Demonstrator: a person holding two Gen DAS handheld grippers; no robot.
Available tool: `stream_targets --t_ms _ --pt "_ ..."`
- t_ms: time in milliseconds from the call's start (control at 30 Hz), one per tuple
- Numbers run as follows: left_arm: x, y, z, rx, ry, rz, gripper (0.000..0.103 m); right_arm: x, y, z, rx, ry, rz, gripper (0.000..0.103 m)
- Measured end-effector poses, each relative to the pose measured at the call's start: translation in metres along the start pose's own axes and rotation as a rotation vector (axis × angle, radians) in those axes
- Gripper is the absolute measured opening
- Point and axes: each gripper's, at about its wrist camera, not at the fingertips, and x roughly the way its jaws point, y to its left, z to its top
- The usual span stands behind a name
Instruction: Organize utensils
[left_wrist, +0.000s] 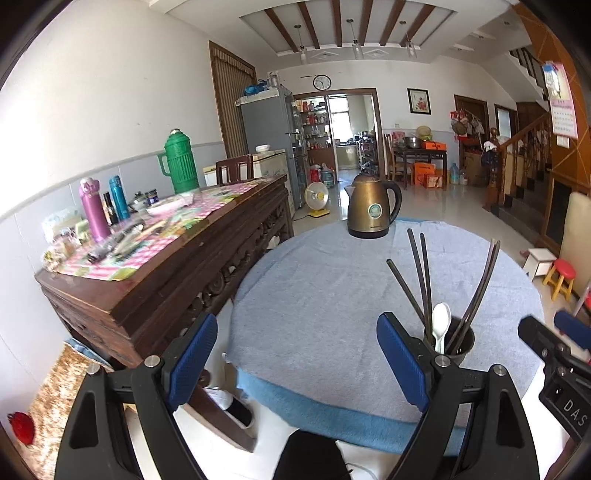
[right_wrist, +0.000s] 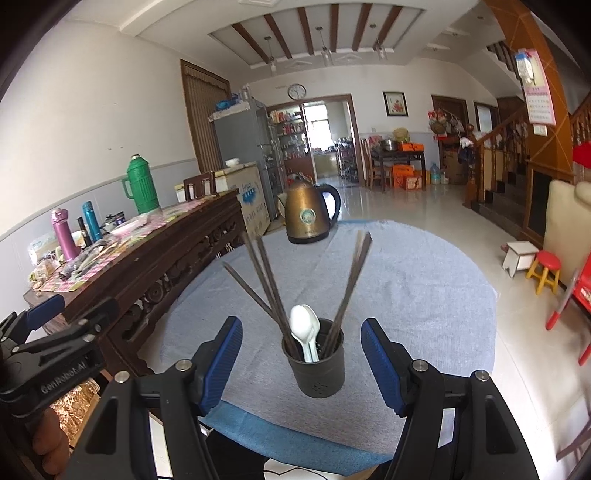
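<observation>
A black utensil holder (right_wrist: 320, 363) holds dark brown chopsticks (right_wrist: 266, 280) and white spoons (right_wrist: 304, 328) on a light blue tablecloth (right_wrist: 406, 295). The kettle (right_wrist: 308, 218) is bronze, the thermos (right_wrist: 142, 184) green.

Ahead of my tool: a matt black holder (right_wrist: 317, 363), glossy white plastic spoons (right_wrist: 303, 326), on rough blue cloth (right_wrist: 424, 295); beyond, a brushed-metal kettle (right_wrist: 308, 218).

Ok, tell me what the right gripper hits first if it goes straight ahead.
Probably the black utensil cup, which sits centred between the open right gripper fingers with chopsticks and white spoons in it. Depth is unclear.
</observation>
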Motion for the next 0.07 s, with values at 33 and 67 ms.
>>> stream_targets --t_ms 33,67 --pt "0.011 0.001 0.001 -0.007 0.012 -0.007 0.088 0.006 -0.007 -0.001 0.011 0.007 -0.011 0.071" --pt "0.023 0.003 0.003 -0.009 0.028 -0.007 0.088 0.012 -0.015 -0.002 0.024 0.017 -0.029 0.071"
